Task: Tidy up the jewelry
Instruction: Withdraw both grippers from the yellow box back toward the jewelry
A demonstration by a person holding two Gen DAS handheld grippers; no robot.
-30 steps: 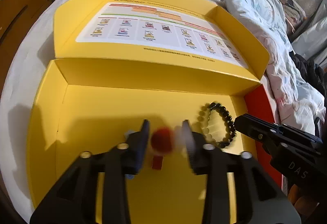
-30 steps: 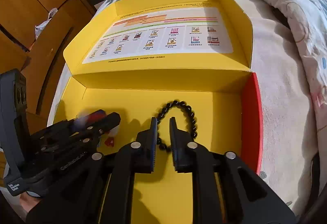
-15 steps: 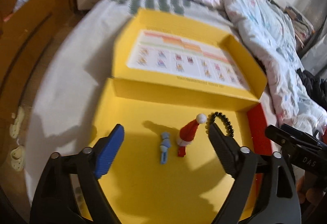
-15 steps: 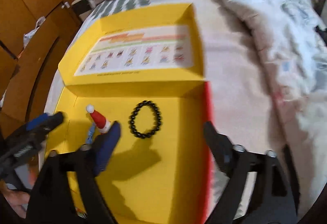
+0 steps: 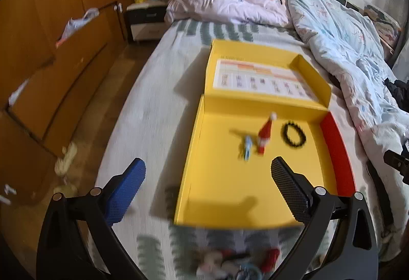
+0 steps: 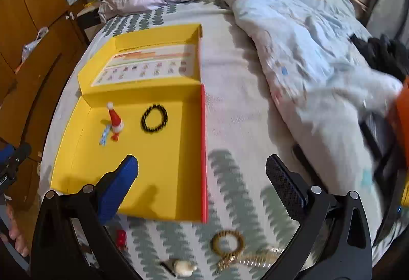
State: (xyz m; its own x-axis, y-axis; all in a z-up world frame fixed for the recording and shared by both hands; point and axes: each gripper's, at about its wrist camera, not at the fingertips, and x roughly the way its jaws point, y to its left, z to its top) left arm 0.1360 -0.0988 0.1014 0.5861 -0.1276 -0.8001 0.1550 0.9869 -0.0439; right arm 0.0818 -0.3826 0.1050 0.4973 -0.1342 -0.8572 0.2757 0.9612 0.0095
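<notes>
An open yellow box (image 5: 230,190) lies on the bed. Inside it rest a red Santa-hat clip (image 5: 265,131), a small blue clip (image 5: 247,146) and a black bead bracelet (image 5: 294,133). My left gripper (image 5: 207,165) hovers above the box's near left edge, its jaws opening wide with nothing between them. My right gripper (image 6: 202,161) hangs over the box's red right wall, jaws also opening and empty. In front of the box (image 6: 158,165) lie a brown bead bracelet (image 6: 227,241), a gold chain (image 6: 255,258), a white piece (image 6: 184,267) and a red piece (image 6: 121,237).
Rumpled duvets (image 6: 294,37) fill the right and far side of the bed. A wooden wardrobe (image 5: 51,50) and a nightstand (image 5: 145,16) stand to the left, past the bed's edge. A hand shows at the right wrist view's lower left corner.
Both grippers opened wide, leaving the Santa-hat clip and the black bracelet lying in the box. Both then drew back and upward, so the whole box and the loose pieces in front came into view.
</notes>
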